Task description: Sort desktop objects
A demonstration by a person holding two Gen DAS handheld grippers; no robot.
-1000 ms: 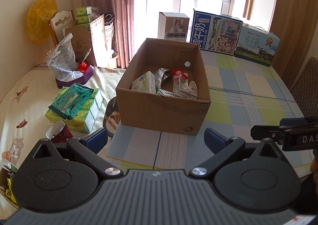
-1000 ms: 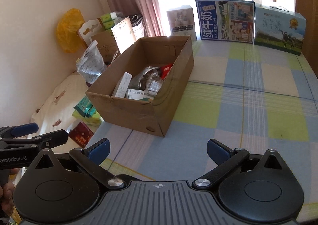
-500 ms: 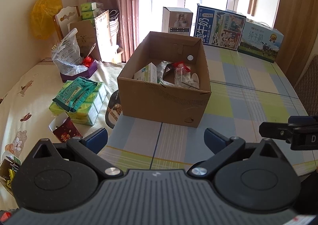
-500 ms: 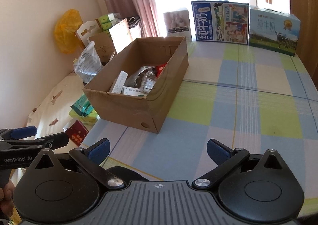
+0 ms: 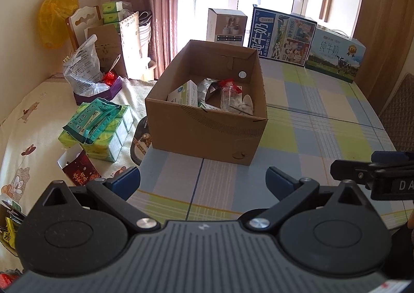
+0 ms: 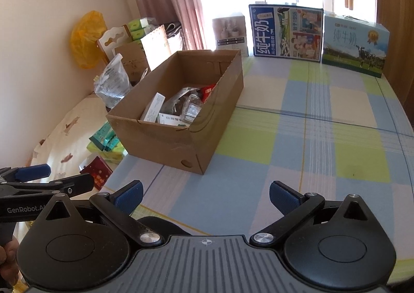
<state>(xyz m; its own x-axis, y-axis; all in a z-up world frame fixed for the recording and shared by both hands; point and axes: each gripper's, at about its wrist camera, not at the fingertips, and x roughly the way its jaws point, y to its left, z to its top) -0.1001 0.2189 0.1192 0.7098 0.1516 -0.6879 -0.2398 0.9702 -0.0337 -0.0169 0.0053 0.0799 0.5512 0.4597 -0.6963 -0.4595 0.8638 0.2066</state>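
An open cardboard box (image 5: 207, 135) stands on the checked tablecloth (image 5: 323, 122) and holds a white-green medicine box (image 5: 182, 92), a foil bag, a clear plastic pack and other small items. It also shows in the right wrist view (image 6: 165, 143). My left gripper (image 5: 203, 180) is open and empty, held back from the box's near wall. My right gripper (image 6: 205, 193) is open and empty, over the cloth to the right of the box.
Green tissue packs (image 5: 103, 127), a red packet (image 5: 79, 172) and a purple tray with a plastic bag (image 5: 88, 75) lie left of the box. Milk cartons (image 5: 283, 34) and a white carton (image 5: 226, 25) stand at the far edge by the window.
Both grippers have drawn back and up from the box, which looks smaller now. Both stay open and empty.
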